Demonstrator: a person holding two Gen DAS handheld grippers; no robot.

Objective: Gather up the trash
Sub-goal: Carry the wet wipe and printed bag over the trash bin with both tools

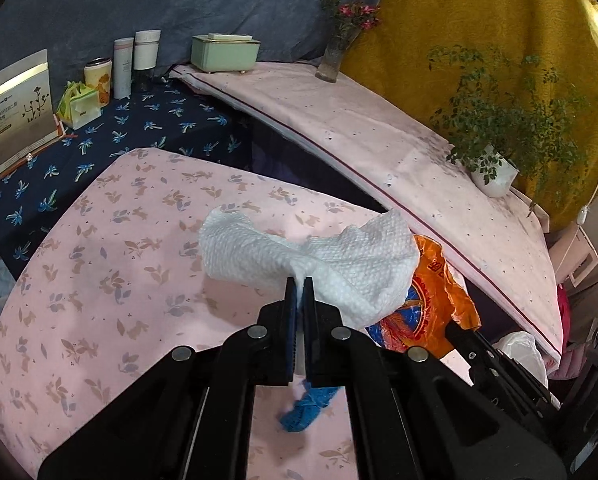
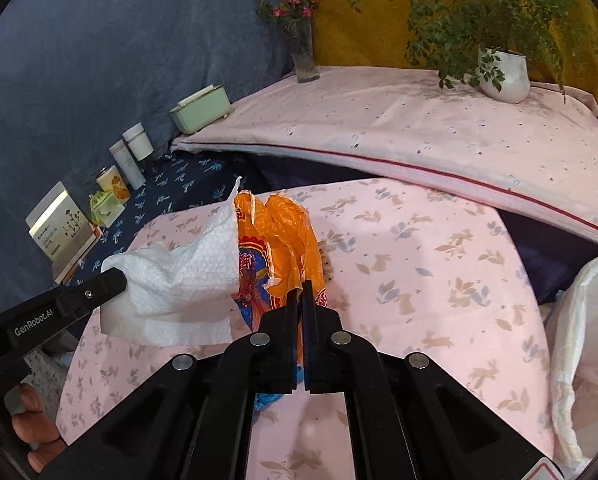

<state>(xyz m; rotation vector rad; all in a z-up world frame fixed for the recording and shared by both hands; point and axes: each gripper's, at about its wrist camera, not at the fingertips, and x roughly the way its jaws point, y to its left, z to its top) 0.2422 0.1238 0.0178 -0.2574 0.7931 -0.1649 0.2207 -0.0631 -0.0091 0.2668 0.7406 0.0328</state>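
Gripping trash — paper towel (image 1: 315,256), orange wrapper (image 2: 283,248).

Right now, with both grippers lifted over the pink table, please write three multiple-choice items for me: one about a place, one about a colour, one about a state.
1. Where does the white ceramic pot with the green plant stand?
A. on the pale pink raised surface
B. on the dark blue patterned cloth
C. on the floor

2. What colour is the crinkled plastic wrapper in the right gripper?
A. green
B. orange
C. black

3. What is the state of the left gripper?
A. open and empty
B. shut on nothing
C. shut on the white paper towel

Answers: 1 A, the pot rests on that surface; 2 B, orange film rises from the jaws; 3 C, towel is pinched between its fingers.
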